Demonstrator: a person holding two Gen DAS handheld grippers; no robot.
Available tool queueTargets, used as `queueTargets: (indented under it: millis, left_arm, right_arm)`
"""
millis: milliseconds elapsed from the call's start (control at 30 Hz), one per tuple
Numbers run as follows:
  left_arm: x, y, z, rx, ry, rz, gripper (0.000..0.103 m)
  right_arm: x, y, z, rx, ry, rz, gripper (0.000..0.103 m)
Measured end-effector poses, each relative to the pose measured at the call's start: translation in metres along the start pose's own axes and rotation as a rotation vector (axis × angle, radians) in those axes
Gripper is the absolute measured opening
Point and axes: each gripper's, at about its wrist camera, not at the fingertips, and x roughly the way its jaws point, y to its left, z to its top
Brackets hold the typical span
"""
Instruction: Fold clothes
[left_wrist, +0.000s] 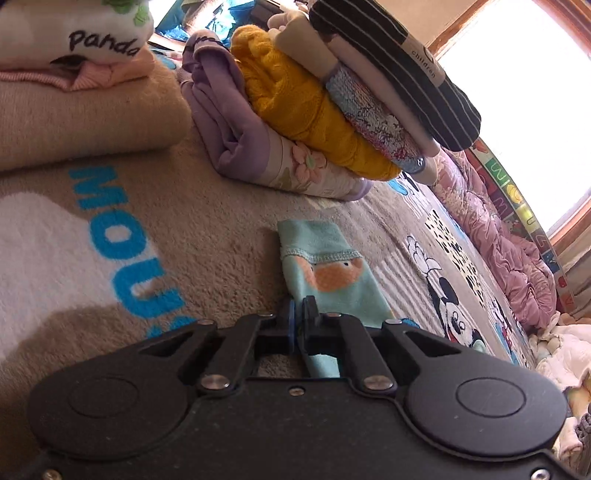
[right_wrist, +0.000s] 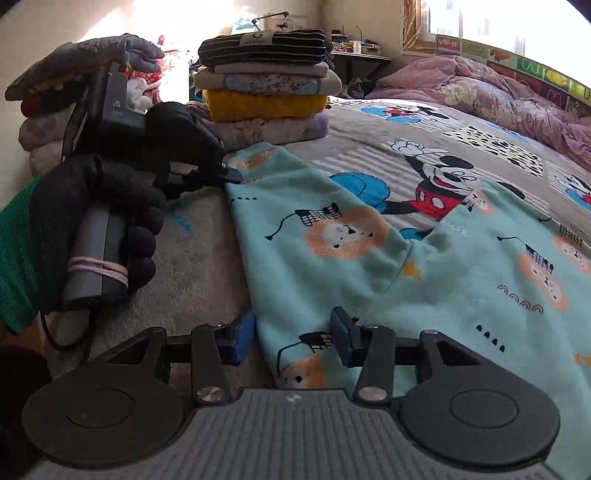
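On my left, the left gripper (left_wrist: 297, 314) has its fingers pressed together on the edge of the mint lion-print garment (right_wrist: 388, 258), whose hemmed cuff (left_wrist: 319, 254) lies flat on the Mickey Mouse blanket (left_wrist: 221, 240) just ahead of the fingertips. Seen from the right wrist camera, that gripper is held by a black-gloved hand (right_wrist: 107, 206) and pinches the far corner of the fabric. Nearer me, the right gripper (right_wrist: 291, 338) has its blue-padded fingers spread, the garment's near edge lying between them but not clamped. The garment is spread across the bed, one edge pinned, so I judge a fold is being set up or smoothed; I can't settle which. The right fingers would need to close on the cloth between them before any lift. Beyond the left fingers stands a folded stack (left_wrist: 332, 99); its striped top piece carries a label reading "children". Left of that, a white item reads "Panda", and the blanket shows blue letters "MOU".
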Motion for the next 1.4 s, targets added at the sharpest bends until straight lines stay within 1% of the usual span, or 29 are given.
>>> queueTargets:
  millis: [100,200,233,267,300,367,400,433,467,533,567,667,700,767,800,833,867,900,1000,1033,1100,1133,1167,1200,1233,1267,1300,1367,1400]
  left_arm:
    - [-0.001,0.01,0.006,-0.072,-0.015,-0.011,0.007]
    - [-0.008,0.007,0.014,-0.047,-0.056,-0.022,0.009]
    - [-0.007,0.007,0.016,-0.045,-0.051,-0.044,0.014]
    - [-0.003,0.009,0.018,-0.073,-0.033,-0.077,0.035]
    - [0.003,0.011,0.021,-0.099,-0.018,-0.1,0.051]
    - [0.013,0.014,0.026,-0.121,0.001,-0.119,0.051]
    - [0.016,0.013,0.028,-0.108,0.003,-0.124,0.042]
    - [0.02,0.011,0.031,-0.088,0.009,-0.129,0.025]
    - [0.02,0.012,0.032,-0.092,0.005,-0.127,0.002]
    - [0.013,0.012,0.036,-0.088,-0.029,-0.137,0.002]
    - [0.007,0.012,0.037,-0.08,-0.053,-0.145,0.002]
    - [0.023,0.013,0.032,-0.048,0.0,-0.053,0.003]
    - [0.028,0.013,0.03,-0.04,0.017,-0.025,0.008]
    - [0.023,0.012,0.037,-0.042,0.014,-0.03,0.012]
    - [0.013,0.01,0.04,-0.032,-0.022,-0.019,0.024]
    - [0.004,0.008,0.042,-0.021,-0.058,-0.011,0.029]
    - [-0.006,0.006,0.045,-0.009,-0.091,-0.034,0.03]
    - [-0.012,0.001,0.047,0.004,-0.098,-0.086,0.03]
    - [-0.003,-0.023,0.043,0.051,0.015,-0.302,0.03]
    - [0.006,-0.027,0.038,0.049,0.063,-0.324,0.031]
    - [0.025,-0.035,0.027,0.044,0.155,-0.361,0.047]
    - [0.032,-0.029,0.025,0.045,0.147,-0.288,0.046]
    - [0.039,-0.023,0.023,0.045,0.139,-0.216,0.033]
    - [0.045,-0.016,0.021,0.04,0.134,-0.149,0.014]
    - [0.047,-0.005,0.025,-0.034,0.15,-0.156,0.013]
    - [0.043,-0.002,0.028,-0.061,0.145,-0.168,0.013]
    - [0.037,-0.004,0.033,-0.031,0.11,-0.155,0.015]
    - [0.031,-0.004,0.033,-0.018,0.084,-0.147,0.021]
    - [0.03,-0.002,0.033,-0.031,0.081,-0.154,0.025]
  right_arm:
    - [-0.006,0.009,-0.005,-0.048,0.011,0.019,0.047]
    - [-0.012,0.017,-0.011,-0.095,0.021,0.038,0.048]
    - [-0.014,0.02,-0.012,-0.111,0.025,0.045,0.049]
    - [-0.016,0.023,-0.014,-0.127,0.028,0.051,0.049]
    - [-0.018,0.025,-0.014,-0.134,0.029,0.055,0.049]
    - [-0.016,0.022,-0.007,-0.107,0.014,0.036,0.045]
    - [-0.014,0.021,-0.003,-0.094,-0.011,-0.009,0.046]
    - [-0.008,0.018,0.0,-0.077,-0.023,-0.038,0.048]
    - [-0.004,0.015,0.001,-0.046,-0.013,-0.024,0.048]
    - [0.005,0.011,0.001,0.0,0.006,0.004,0.05]
    - [0.008,0.013,-0.002,-0.026,0.015,0.011,0.05]
    - [0.006,0.018,-0.009,-0.056,0.024,0.031,0.05]
    - [0.005,0.018,-0.01,-0.053,0.024,0.039,0.05]
    - [0.001,0.019,-0.011,-0.07,0.03,0.052,0.051]
    - [-0.004,0.02,-0.009,-0.079,0.033,0.055,0.051]
    - [-0.008,0.02,-0.006,-0.088,0.036,0.059,0.05]
    - [-0.013,0.02,-0.003,-0.09,0.032,0.058,0.048]
    - [-0.018,0.016,0.002,-0.074,0.012,0.048,0.048]
    - [-0.023,-0.003,0.018,-0.027,-0.043,-0.044,0.05]
    - [-0.019,-0.013,0.024,-0.008,-0.052,-0.079,0.052]
    - [-0.007,-0.032,0.034,0.04,-0.052,-0.119,0.052]
    - [0.001,-0.04,0.036,0.065,-0.043,-0.124,0.054]
    - [0.012,-0.046,0.036,0.084,-0.024,-0.114,0.059]
    - [0.022,-0.051,0.036,0.104,-0.005,-0.103,0.059]
    - [0.032,-0.052,0.035,0.108,0.019,-0.081,0.061]
    - [0.04,-0.045,0.032,0.075,0.054,-0.029,0.067]
    - [0.044,-0.038,0.03,0.028,0.076,0.003,0.069]
    - [0.037,-0.023,0.032,-0.09,0.057,-0.019,0.067]
    - [0.032,-0.029,0.036,-0.04,0.029,-0.015,0.065]
